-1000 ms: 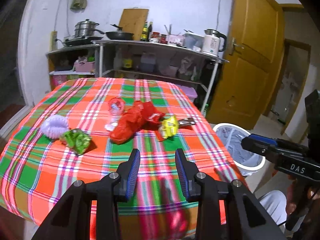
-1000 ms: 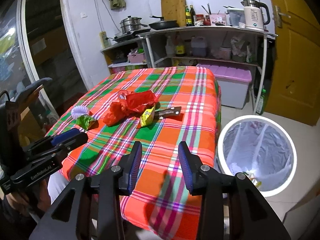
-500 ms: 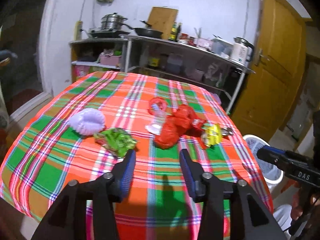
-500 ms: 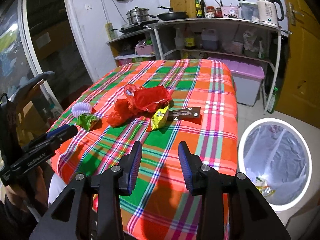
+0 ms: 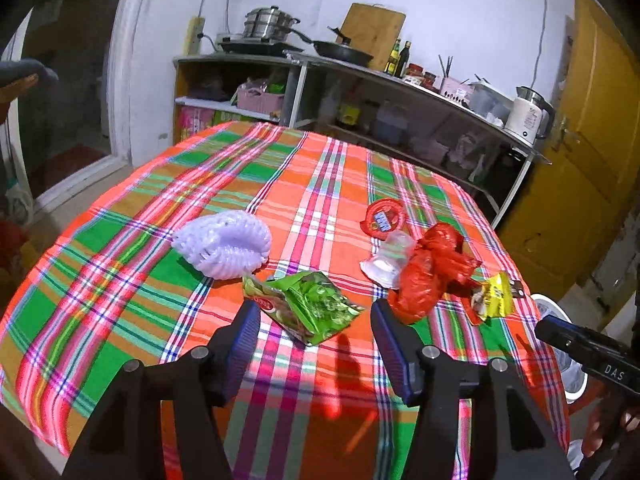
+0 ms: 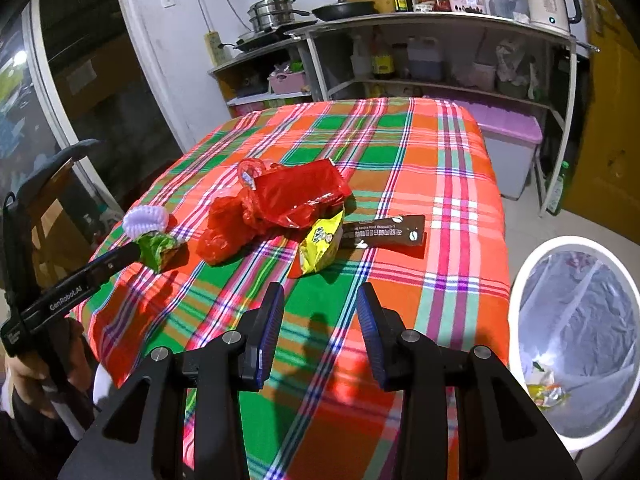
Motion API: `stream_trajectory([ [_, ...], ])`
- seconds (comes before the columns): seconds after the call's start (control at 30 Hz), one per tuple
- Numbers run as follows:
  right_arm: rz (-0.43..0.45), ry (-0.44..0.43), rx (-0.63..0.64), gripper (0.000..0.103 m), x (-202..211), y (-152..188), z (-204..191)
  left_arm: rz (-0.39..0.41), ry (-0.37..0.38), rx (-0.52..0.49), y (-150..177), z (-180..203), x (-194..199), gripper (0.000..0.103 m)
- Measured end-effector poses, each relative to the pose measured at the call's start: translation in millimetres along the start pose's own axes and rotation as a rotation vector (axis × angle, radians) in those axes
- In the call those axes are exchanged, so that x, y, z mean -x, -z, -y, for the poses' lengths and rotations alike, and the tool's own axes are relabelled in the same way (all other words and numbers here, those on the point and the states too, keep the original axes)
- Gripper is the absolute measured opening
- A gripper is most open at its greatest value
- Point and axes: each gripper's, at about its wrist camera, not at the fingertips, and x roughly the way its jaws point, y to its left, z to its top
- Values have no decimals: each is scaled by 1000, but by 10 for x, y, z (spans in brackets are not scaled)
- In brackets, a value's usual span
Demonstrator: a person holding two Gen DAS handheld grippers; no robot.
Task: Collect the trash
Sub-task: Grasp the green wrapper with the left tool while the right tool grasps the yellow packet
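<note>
Pointing down at the plaid tablecloth (image 5: 120,280), the left gripper (image 5: 314,334) has its jaws opening wide, and nothing is pressed between the pads. A green snack wrapper (image 5: 308,306) lies on the cloth just ahead of the fingertips, in line with the gap between them — its near corner comes close to the left finger. Beyond that wrapper and to the left of the fingers sits a white foam fruit net (image 5: 224,244). Ahead of the right finger is a crumpled red plastic bag (image 5: 432,276), with a clear plastic cup (image 5: 388,260) touching its left side and a red round lid (image 5: 384,218) a little further away. A yellow wrapper (image 5: 494,294) lies to the right of the bag.

The right gripper (image 6: 320,320) is over the near part of the same table, with its jaws about half apart and empty. The yellow wrapper (image 6: 320,242) lies ahead of its fingers, touching a dark brown sachet (image 6: 384,234) — the red bag (image 6: 276,204) is behind them. To the right of the right finger, below the table edge, stands a white bin (image 6: 524,280) with a clear liner; some scraps lie at its bottom.
</note>
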Motion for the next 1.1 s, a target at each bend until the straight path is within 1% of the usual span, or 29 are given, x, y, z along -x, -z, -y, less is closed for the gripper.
stream_trajectory([
  [0.27, -29, -1, -10, 39, -251, -114, 17, -26, -19, 55, -25, -127, -212, 57],
  [0.4, -46, -6, -23, 39, -376, -149, 33, -29, -16, 57, -21, -144, -239, 55],
  [0.47, -56, -5, -32, 39, -435, -162, 45, -33, -14, 48, -16, -131, -255, 46],
  [0.5, -60, -7, -37, 39, -461, -169, 56, -36, -13, 44, -14, -121, -264, 44],
  [0.57, -68, -9, -49, 39, -509, -176, 72, -39, -9, 34, -3, -100, -275, 35],
  [0.6, -74, -7, -57, 39, -535, -185, 81, -41, -12, 30, 4, -94, -281, 33],
  [0.67, -81, -10, -75, 39, -572, -192, 105, -45, -11, 26, 14, -90, -293, 24],
  [0.7, -81, -14, -81, 39, -581, -197, 105, -46, -11, 23, 20, -87, -296, 22],
  [0.77, -80, -18, -86, 39, -593, -214, 108, -47, -12, 17, 27, -79, -299, 15],
  [0.8, -78, -19, -87, 39, -596, -222, 105, -48, -11, 14, 33, -76, -299, 13],
  [0.83, -73, -22, -87, 36, -593, -228, 100, -47, -9, 12, 36, -72, -296, 11],
  [0.87, -70, -28, -85, 25, -588, -234, 92, -45, -7, 9, 40, -69, -290, 11],
  [0.9, -65, -26, -83, 21, -581, -238, 86, -43, -7, 5, 45, -59, -282, 11],
  [0.97, -56, -15, -76, 16, -560, -238, 69, -40, 0, 2, 54, -42, -261, 10],
  [1.1, -41, -3, -73, 15, -478, -196, 67, -29, 6, -4, 58, -8, -191, 10],
])
